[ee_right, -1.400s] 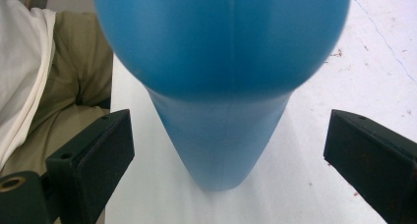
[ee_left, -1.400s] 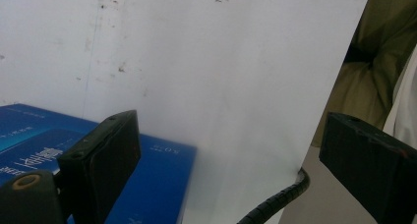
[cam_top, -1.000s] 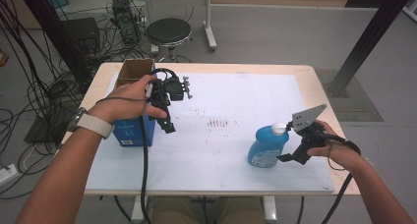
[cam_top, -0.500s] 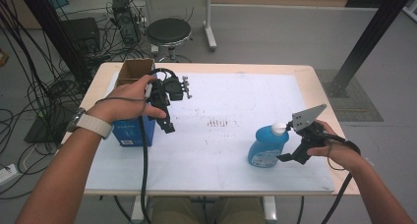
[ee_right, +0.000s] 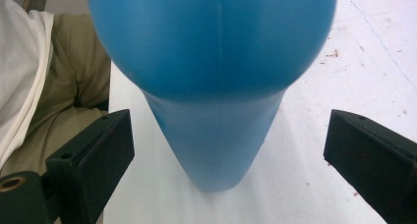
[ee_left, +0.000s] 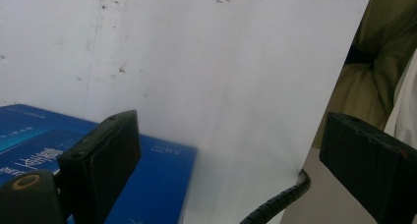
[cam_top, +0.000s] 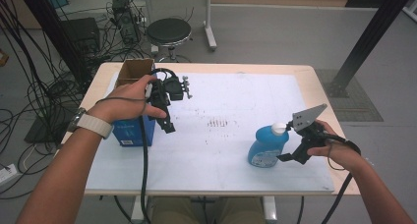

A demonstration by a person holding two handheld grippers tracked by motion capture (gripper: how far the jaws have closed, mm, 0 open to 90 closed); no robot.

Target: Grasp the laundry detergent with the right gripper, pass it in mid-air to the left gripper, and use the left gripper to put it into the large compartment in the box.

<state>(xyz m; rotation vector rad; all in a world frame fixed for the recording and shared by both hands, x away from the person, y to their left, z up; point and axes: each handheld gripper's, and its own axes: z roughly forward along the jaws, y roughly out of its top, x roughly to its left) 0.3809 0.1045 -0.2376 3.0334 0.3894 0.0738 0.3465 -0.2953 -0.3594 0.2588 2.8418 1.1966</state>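
We count one blue bottle [cam_top: 265, 144] right of the white mat's [cam_top: 231, 145] middle, and two boxes at its left edge: one blue box [cam_top: 132, 130], one cardboard box [cam_top: 134, 71].

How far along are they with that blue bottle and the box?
Little looks done. The right tongs stand open around the blue bottle, not yet closed on it. The left tongs hang open beside the blue box. Gripping and moving anything is still ahead.
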